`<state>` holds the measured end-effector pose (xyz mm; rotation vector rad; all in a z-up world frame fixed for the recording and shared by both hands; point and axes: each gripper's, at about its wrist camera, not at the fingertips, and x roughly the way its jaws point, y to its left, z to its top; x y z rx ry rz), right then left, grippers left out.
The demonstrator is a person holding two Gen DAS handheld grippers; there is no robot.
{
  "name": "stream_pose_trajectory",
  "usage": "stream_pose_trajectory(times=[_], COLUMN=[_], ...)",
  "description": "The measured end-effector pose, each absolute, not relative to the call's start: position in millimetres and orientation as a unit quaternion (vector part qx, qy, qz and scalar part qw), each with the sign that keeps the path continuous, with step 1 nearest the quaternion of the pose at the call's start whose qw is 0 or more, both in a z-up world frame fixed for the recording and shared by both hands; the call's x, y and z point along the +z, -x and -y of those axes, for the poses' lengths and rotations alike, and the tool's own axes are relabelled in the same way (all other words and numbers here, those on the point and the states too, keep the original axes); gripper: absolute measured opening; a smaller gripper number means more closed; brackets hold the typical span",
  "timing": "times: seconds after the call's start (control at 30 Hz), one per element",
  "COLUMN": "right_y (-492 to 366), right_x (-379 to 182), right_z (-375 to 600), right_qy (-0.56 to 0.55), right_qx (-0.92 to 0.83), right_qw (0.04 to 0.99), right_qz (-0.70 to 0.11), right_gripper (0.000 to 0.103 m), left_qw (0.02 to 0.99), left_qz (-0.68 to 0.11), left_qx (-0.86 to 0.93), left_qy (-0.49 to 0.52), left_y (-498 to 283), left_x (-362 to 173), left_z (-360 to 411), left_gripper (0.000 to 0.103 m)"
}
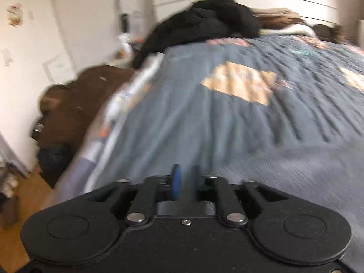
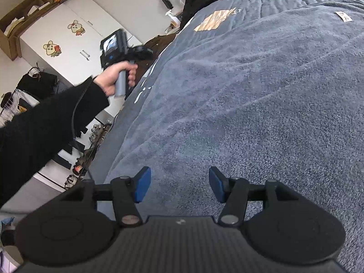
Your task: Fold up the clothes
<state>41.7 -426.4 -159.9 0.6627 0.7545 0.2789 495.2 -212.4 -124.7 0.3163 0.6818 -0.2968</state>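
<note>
A large grey-blue fleecy garment (image 2: pixel 261 95) lies spread over the bed, with a small tag (image 2: pixel 343 16) near its far edge. My right gripper (image 2: pixel 179 185) is open and empty just above the garment's near part. My left gripper (image 1: pixel 184 182) has its blue pads close together with nothing seen between them; it hovers over the bed's left side. In the right wrist view the left gripper body (image 2: pixel 118 47) is held by a hand beside the bed's left edge. The left wrist view is motion-blurred.
A quilted dark bedspread (image 1: pixel 227 104) with beige patches covers the bed. A pile of black clothes (image 1: pixel 209 22) sits at the far end. A brown rug (image 1: pixel 75 104) and wood floor lie left of the bed. White cabinets (image 2: pixel 68 36) with cardboard boxes stand to the left.
</note>
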Motion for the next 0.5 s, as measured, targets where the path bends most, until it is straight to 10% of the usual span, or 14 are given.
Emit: stream_pose_trajectory(times=[0.07,0.5], right_y=[-41,-14], right_x=[-159,-122], right_z=[429,439], right_qy=[-0.316,-0.284], right_qx=[0.128,0.076], right_qw=[0.869,0.898], right_qz=[-0.358,-0.326], right_gripper=[0.055,0.055], left_qw=[0.914,0.878], left_qz=[-0.335,-0.404], left_qx=[-0.170,-0.225], left_qy=[-0.153,-0.123], left_y=[-459,-176], left_x=[-123,-100], left_z=[202,67], left_gripper=[0.053,0.066])
